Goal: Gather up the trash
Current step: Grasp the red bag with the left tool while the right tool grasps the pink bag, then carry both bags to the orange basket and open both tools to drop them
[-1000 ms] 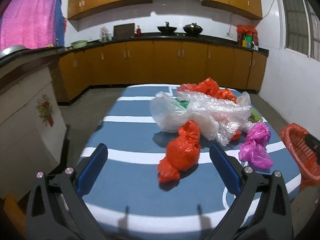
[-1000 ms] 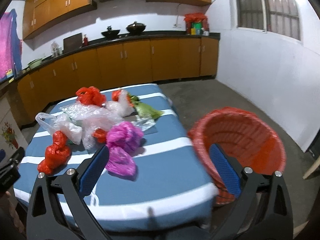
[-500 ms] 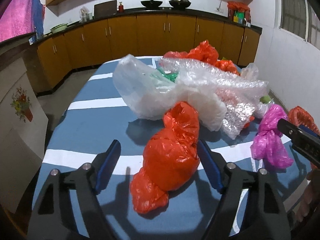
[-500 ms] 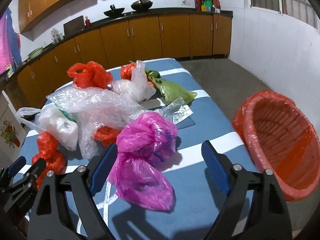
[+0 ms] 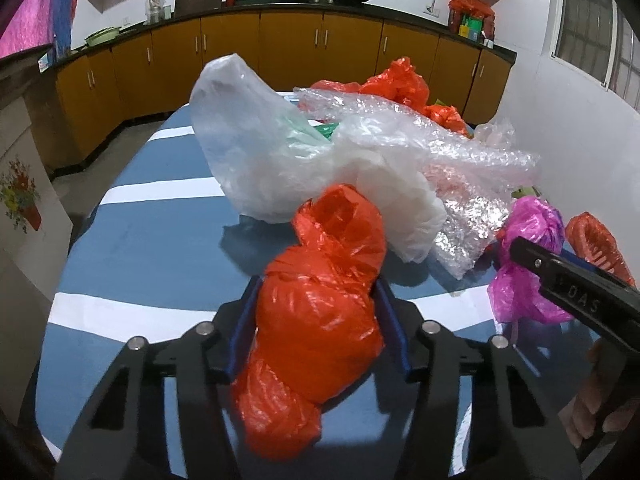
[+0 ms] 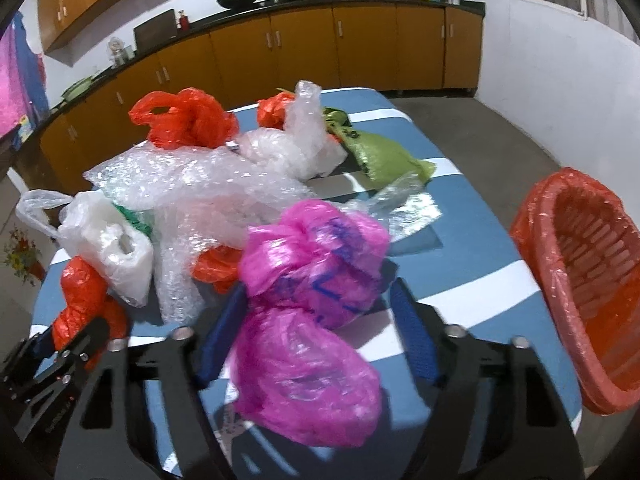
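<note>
Left gripper (image 5: 316,320): the jaws have just been closing and now stand partly closed around a knotted orange plastic bag (image 5: 320,320). Both blue pads (image 5: 244,324) lie against the bag's flanks, and the plastic bulges out ahead of and behind them – a grip on the bag. The bag rests on the blue-and-white striped table (image 5: 160,240), at its near edge in the left wrist view.

Right gripper (image 6: 316,320): the jaws have likewise just been closing, with a crumpled magenta plastic bag (image 6: 312,320) between them. The left pad (image 6: 220,332) touches the bag's side. The right pad (image 6: 412,332) stands just beside the bag with a narrow strip of table visible between them, so the grip is not complete on that side. The bag lies on the table near its front edge.

Other trash on the table:
- a white translucent carrier bag (image 5: 256,152) behind the orange bag;
- a sheet of bubble wrap (image 6: 192,184) across the middle of the pile;
- a second orange bag (image 6: 184,120) at the far side of the pile;
- a green packet (image 6: 384,160) to the right of the pile.

Receptacle – an orange plastic basket (image 6: 580,280) stands off the table's right side, tilted with its opening facing the table. The right gripper is also visible at the right edge of the left wrist view, beside the magenta bag.
</note>
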